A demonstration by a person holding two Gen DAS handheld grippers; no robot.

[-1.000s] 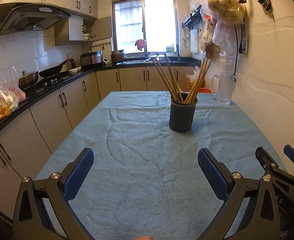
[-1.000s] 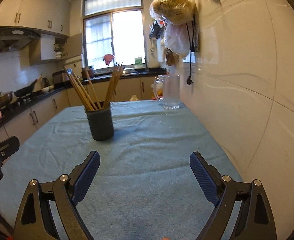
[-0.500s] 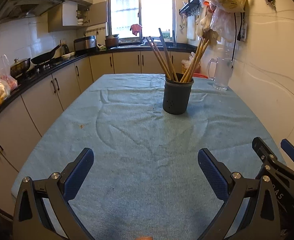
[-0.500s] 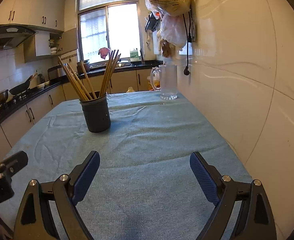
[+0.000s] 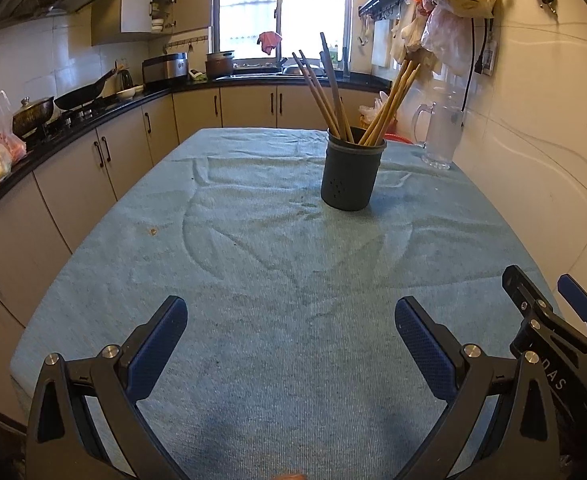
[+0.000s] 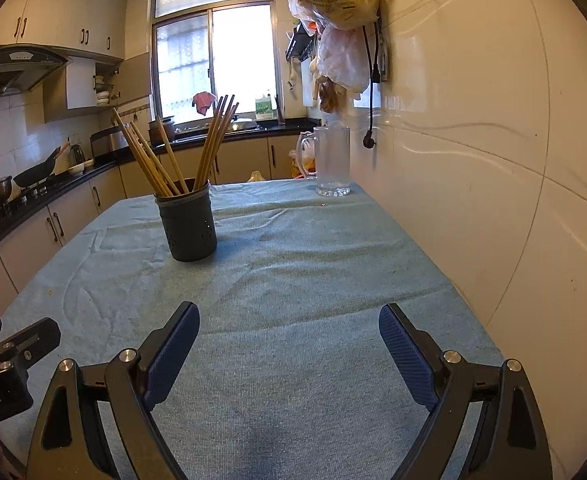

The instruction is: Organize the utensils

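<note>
Blue cloth (image 5: 293,280) (dark grey holder (image 5: 351,176))

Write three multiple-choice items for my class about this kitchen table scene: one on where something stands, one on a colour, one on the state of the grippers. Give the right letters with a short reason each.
1. Where does the glass mug stand?
A. At the table's far end by the tiled wall
B. Inside the holder
C. On the stove

2. What colour is the cloth covering the table?
A. Red
B. Light blue
C. Black

3. What state are the left gripper and right gripper in?
A. Both shut on chopsticks
B. One open, one shut
C. Both open and holding nothing

Answers:
1 A: the mug sits on the cloth beside the wall, beyond the dark holder.
2 B: the cloth is pale blue in both views.
3 C: each pair of fingers is spread wide over bare cloth; the chopsticks stand in the holder.
</note>
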